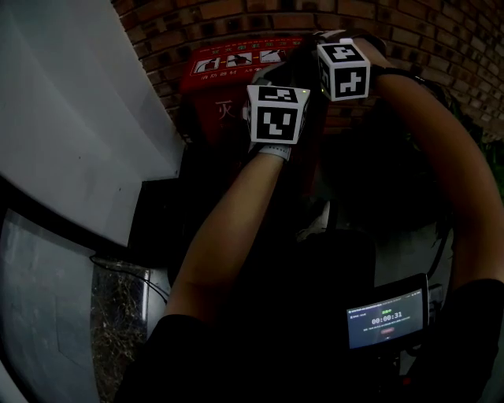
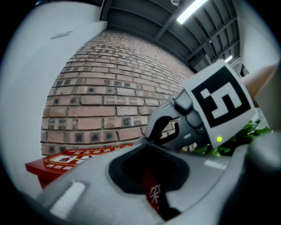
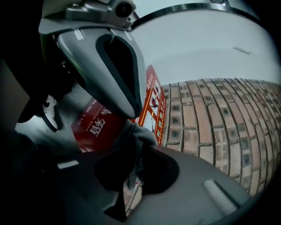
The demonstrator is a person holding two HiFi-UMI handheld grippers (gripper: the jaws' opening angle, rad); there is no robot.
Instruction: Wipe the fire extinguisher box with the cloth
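Right gripper (image 3: 142,149) fingers pinch a bunched grey cloth (image 3: 134,134). Left gripper (image 2: 147,147) fingers are pressed together with nothing between them. Just beyond both stands the red fire extinguisher box (image 1: 224,75), white characters on its front, against the brick wall (image 2: 101,88).

A red-brown brick wall (image 1: 441,31) fills the far side. On the left, a smooth white wall panel (image 1: 71,118) runs from near to far. At near left, a patch of dry straw-like litter (image 1: 118,315) lies beside a thin black cable (image 1: 155,290). At near right, a small black device with a lit screen (image 1: 386,319) shows a timer. Green leaves (image 2: 254,129) show at the right, and white ceiling strip lights (image 2: 191,11) glow overhead.
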